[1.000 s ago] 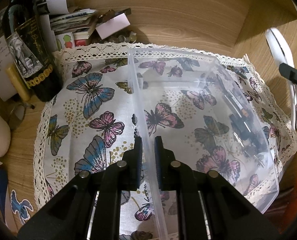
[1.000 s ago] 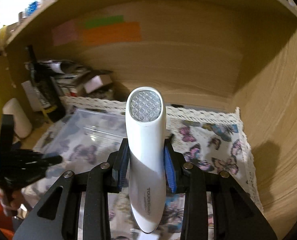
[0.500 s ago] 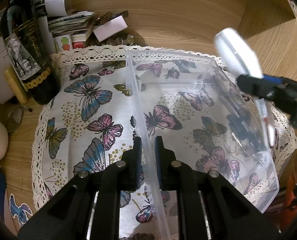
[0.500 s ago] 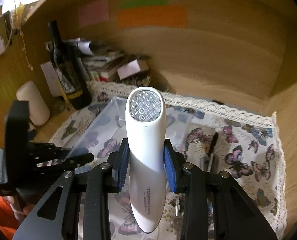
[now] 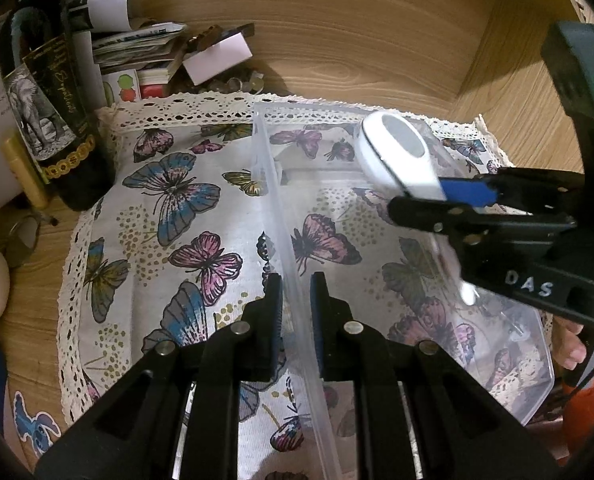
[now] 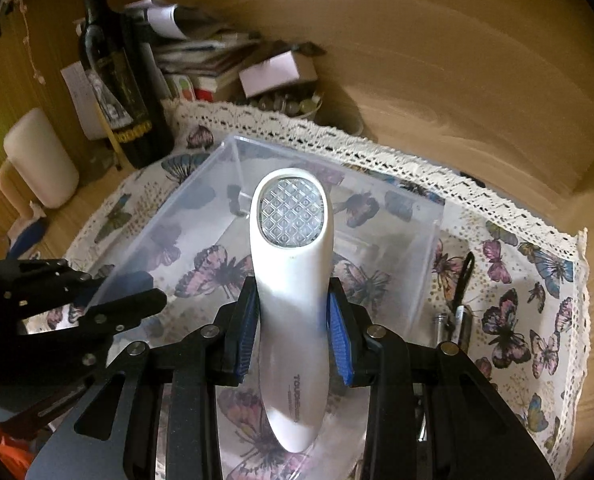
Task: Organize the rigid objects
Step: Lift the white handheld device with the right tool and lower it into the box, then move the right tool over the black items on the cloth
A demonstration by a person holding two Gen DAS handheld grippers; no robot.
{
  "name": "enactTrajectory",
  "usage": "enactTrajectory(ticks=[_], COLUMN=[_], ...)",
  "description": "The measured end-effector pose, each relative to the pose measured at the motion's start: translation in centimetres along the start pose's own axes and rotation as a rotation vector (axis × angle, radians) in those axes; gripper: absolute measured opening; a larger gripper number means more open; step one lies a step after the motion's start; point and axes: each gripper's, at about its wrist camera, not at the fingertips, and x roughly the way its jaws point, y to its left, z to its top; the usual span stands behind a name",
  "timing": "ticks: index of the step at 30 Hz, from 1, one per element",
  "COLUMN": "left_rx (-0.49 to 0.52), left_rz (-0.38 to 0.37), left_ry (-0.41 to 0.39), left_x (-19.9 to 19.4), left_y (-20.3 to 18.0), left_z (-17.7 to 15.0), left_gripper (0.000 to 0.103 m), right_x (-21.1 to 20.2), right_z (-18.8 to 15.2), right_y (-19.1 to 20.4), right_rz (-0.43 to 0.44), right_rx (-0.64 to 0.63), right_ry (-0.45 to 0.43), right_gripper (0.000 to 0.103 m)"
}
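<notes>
A clear plastic box (image 5: 509, 356) (image 6: 233, 148) sits on a butterfly-print cloth (image 5: 169, 200) (image 6: 537, 304). My left gripper (image 5: 295, 296) is shut on the box's left wall; it also shows at the left of the right wrist view (image 6: 125, 296). My right gripper (image 6: 293, 320) is shut on a white handheld device (image 6: 293, 280) with a faceted lens at its tip, held above the inside of the box. The device (image 5: 397, 156) and the right gripper (image 5: 437, 196) show in the left wrist view over the box's right half.
A dark wine bottle (image 5: 53, 120) (image 6: 113, 72) stands at the cloth's back left beside stacked papers and small boxes (image 5: 157, 56). A black-and-silver pen-like item (image 6: 457, 300) lies on the cloth right of the box. Wooden walls close in behind and to the right.
My right gripper has carried the white device left and down, from beside the box to over its inside. The left gripper has kept its hold on the box wall.
</notes>
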Motion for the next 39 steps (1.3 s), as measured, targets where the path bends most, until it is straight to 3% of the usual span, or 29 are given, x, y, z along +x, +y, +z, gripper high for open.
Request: enactTrajectory(ticks=[6, 18, 27, 33, 39], left_rx=[0.002, 0.007, 0.013, 0.010, 0.014], left_rz=[0.002, 0.023, 0.043, 0.048, 0.055], left_ry=[0.002, 0.009, 0.023, 0.026, 0.030], left_x=[0.0, 0.1, 0.3, 0.3, 0.3], left_y=[0.0, -0.3, -0.6, -0.7, -0.8], left_z=[0.1, 0.2, 0.1, 0.1, 0.2], left_gripper=[0.014, 0.014, 0.014, 0.014, 0.014], right_x=[0.6, -4.1, -7.9, -7.7, -5.3], right_z=[-0.2, -0.7, -2.3, -4.2, -6.1], right_y=[-0.1, -1.4, -5.8, -9.4, -11.8], right_rz=[0.009, -0.037, -0.132, -0.189, -0.184], right_rx=[0.004, 0.020, 0.114, 0.186, 0.241], right_ry=[0.025, -0.105, -0.176, -0.142, -0.052], right_gripper=[0.033, 0.038, 0.044, 0.044, 0.044])
